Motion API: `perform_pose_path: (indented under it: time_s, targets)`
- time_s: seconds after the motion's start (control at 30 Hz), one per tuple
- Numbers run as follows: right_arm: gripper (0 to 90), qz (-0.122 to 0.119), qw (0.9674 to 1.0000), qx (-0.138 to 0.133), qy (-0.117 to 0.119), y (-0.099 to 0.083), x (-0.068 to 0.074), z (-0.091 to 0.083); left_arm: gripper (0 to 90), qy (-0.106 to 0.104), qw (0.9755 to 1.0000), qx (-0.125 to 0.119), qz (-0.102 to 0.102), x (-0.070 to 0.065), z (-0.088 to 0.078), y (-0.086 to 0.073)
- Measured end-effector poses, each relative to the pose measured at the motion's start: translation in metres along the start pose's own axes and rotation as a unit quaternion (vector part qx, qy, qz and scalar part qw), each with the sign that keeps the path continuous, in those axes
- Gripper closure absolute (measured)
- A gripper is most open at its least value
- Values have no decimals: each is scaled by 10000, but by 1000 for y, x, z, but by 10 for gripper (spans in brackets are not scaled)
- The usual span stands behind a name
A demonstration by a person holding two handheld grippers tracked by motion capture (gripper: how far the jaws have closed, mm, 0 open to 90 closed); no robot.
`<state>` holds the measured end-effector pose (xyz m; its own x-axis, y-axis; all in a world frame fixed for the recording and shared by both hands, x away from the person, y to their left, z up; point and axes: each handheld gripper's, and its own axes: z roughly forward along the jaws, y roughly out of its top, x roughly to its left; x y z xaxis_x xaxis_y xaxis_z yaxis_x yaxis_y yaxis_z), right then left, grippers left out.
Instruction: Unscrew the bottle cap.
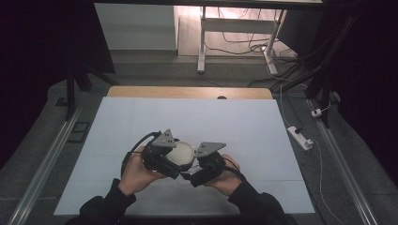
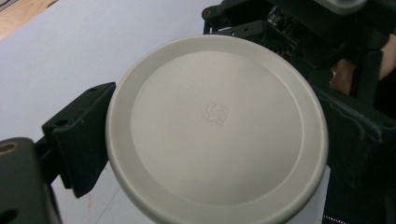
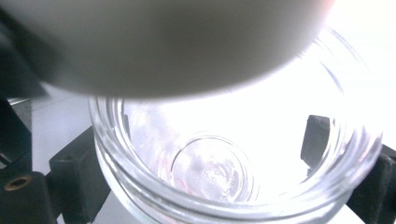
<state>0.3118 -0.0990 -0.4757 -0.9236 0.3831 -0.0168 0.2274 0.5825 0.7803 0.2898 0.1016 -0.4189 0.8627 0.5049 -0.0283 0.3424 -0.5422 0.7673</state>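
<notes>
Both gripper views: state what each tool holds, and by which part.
Left tool clamps the round off-white plastic lid across its rim. Right tool grips the clear glass jar around its outer wall, below the open mouth.

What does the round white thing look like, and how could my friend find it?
Start at the pale blue table and look near its front edge, where two hands hold black grippers together. Between them sits the lid, held by the left gripper. It's a flat, cream-white disc with a raised rim, unlike the clear jar.

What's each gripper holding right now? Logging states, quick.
Left gripper: shut on the lid.
Right gripper: shut on the glass jar.
</notes>
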Motion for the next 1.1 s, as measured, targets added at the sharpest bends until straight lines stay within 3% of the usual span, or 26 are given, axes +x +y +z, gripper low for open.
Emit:
perform_pose_path:
  time_s: [0.6, 1.1]
  targets:
    - [67, 89, 9998, -46, -165, 0, -12, -5, 78, -25, 9999, -80, 112, -9, -13, -9]
    - [67, 227, 9992, -66, -336, 5, -31, -5, 78, -112, 9996, -115, 241, -19, -13, -18]
